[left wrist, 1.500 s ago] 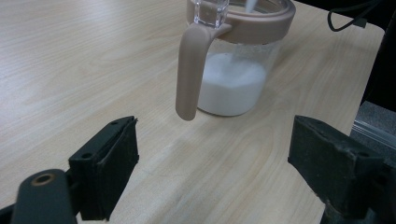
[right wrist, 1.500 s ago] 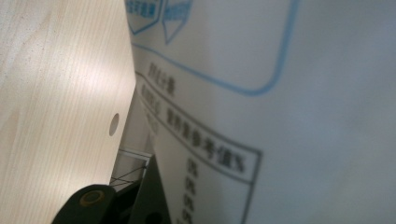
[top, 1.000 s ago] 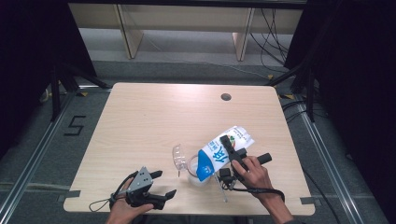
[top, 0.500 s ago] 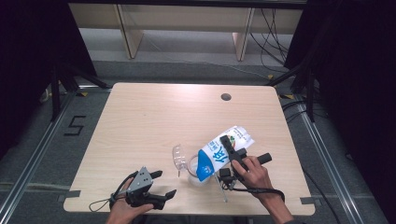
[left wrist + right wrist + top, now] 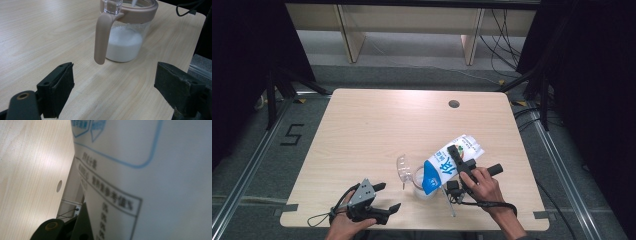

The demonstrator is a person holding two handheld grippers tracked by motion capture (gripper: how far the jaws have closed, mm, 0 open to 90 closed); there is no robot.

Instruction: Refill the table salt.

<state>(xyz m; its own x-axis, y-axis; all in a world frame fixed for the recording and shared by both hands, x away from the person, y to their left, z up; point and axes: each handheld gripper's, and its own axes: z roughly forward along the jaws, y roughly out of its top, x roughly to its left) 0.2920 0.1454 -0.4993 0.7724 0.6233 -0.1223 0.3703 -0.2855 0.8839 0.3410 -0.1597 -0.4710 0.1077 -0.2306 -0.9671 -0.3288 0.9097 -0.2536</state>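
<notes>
milk going from carton to jug

while the right gripper (image 5: 460, 165) stays clamped across the body of the milk carton (image 5: 451, 163), the carton lies tipped steeply over the glass jug (image 5: 126, 37), spout end down at the jug's mouth near the front edge of the wooden table (image 5: 377, 125). the left gripper view finds the jug upright, white milk filling roughly its lower half, with a thin pale stream dropping in at the far side of the brown rim. its hinged clear lid (image 5: 403, 169) stands open on the side away from the carton. in the right gripper view the carton's printed side panel (image 5: 150, 182) sits right against the lens, one black jaw pressed flat along it.

the left gripper (image 5: 382, 199) rests low on the table, jaws wide apart with nothing between them, near the jug but not touching it, its pads framing the brown handle (image 5: 102, 40).

to pour well from here, i judge the tilt should be kept steady and raised only a little as the carton empties, so the stream stays narrow and lands inside the rim rather than on it. the squeeze wants to stay even, since a soft carton pinched harder may surge. the jug is unsupported, so the spout should not bump its rim or lid; the free gripper could steady the handle if it shifts.
</notes>
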